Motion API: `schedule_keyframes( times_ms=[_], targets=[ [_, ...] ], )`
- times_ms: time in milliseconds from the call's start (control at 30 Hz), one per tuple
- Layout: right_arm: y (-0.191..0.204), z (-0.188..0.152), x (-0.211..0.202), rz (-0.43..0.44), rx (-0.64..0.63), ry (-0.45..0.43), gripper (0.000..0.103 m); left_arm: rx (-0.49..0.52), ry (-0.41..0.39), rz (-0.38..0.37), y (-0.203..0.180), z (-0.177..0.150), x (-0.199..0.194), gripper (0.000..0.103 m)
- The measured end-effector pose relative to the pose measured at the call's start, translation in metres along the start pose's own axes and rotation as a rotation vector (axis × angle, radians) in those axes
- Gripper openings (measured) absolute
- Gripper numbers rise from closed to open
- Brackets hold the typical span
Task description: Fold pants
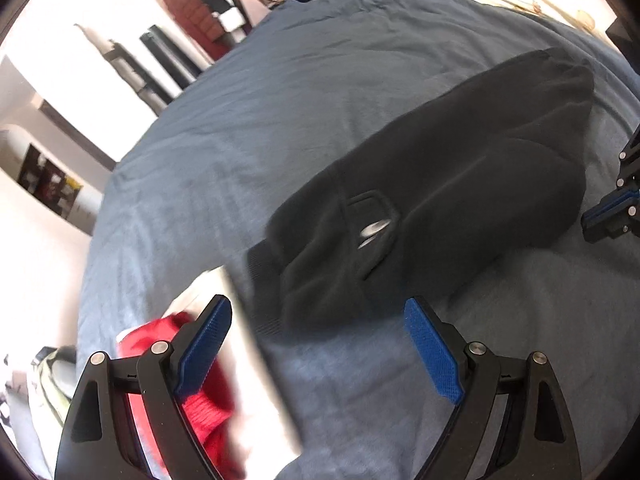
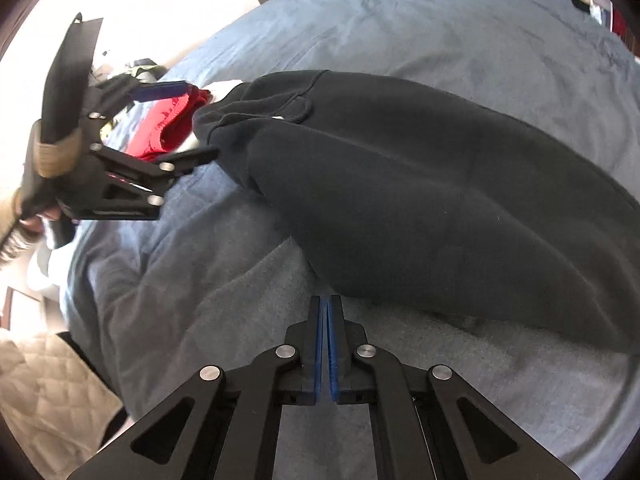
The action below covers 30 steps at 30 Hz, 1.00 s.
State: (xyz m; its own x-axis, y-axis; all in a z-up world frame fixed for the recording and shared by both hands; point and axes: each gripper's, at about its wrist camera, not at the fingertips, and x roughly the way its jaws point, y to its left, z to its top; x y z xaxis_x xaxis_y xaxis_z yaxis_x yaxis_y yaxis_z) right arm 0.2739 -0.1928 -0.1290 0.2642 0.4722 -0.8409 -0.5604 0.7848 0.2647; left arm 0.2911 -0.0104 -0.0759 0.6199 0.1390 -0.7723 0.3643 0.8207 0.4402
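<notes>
Black fleece pants [image 2: 420, 192] lie bunched on the grey-blue bed [image 2: 440, 32], folding barely begun; left gripper [image 1: 318, 320] jaws wide & empty near waistband, right gripper [image 2: 325, 312] jaws shut, empty, beside pants' near edge.

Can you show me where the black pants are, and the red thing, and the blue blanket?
Pants [image 2: 420, 184]: right wrist view, middle of the black fabric.
Red thing [image 1: 208, 408]: left wrist view, its lower folds, past the bed's edge.
Blanket [image 1: 280, 92]: left wrist view, bare stretch beyond the pants.

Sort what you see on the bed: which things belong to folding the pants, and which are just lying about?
Belongs to the job:
black pants
left hand-held gripper, open
right hand-held gripper, shut, holding nothing

Just lying about:
red garment
grey-blue bedspread, merely underneath
</notes>
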Motion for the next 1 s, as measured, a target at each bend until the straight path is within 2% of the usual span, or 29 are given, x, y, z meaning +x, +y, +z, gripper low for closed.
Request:
schedule_keyframes(
  times_ms=[67,133,167,200,267,367,467,567,667,733,833,1000],
  targets=[
    [0.011,-0.001,0.002,-0.045,-0.050,-0.017,0.006,0.003,-0.003,0.012,0.007,-0.009,-0.002,0.089],
    [0.020,0.000,0.008,-0.089,-0.081,-0.005,0.020,0.009,0.006,0.021,0.011,-0.014,0.002,0.089],
    [0.023,0.001,0.012,-0.105,-0.080,0.006,0.033,0.016,0.010,0.024,0.013,-0.016,0.004,0.089],
    [0.023,0.000,0.015,-0.112,-0.073,0.011,0.036,0.022,0.006,0.031,0.014,-0.018,0.007,0.089],
    [0.021,0.000,0.019,-0.148,-0.041,0.022,0.036,0.022,0.002,0.039,0.019,-0.020,0.015,0.089],
    [0.011,-0.002,0.030,-0.219,0.035,0.030,0.036,0.008,0.014,0.007,0.023,-0.023,0.025,0.089],
    [0.010,-0.003,0.031,-0.276,0.071,-0.016,0.036,-0.013,0.026,-0.041,0.026,-0.026,0.037,0.084],
    [0.016,0.000,0.032,-0.327,0.057,-0.036,0.036,-0.043,0.043,-0.085,0.031,-0.028,0.050,0.081],
    [0.025,0.003,0.022,-0.400,0.012,-0.069,0.036,-0.052,0.022,-0.126,0.032,-0.022,0.053,0.080],
    [0.031,0.010,0.012,-0.450,-0.045,-0.107,0.036,-0.050,0.009,-0.145,0.032,-0.016,0.055,0.072],
    [0.022,0.025,0.002,-0.442,-0.053,-0.133,0.036,-0.084,0.004,-0.179,0.039,-0.004,0.060,0.071],
    [0.003,0.045,0.004,-0.424,-0.083,-0.148,0.036,-0.125,-0.013,-0.177,0.048,0.009,0.068,0.071]
  ],
)
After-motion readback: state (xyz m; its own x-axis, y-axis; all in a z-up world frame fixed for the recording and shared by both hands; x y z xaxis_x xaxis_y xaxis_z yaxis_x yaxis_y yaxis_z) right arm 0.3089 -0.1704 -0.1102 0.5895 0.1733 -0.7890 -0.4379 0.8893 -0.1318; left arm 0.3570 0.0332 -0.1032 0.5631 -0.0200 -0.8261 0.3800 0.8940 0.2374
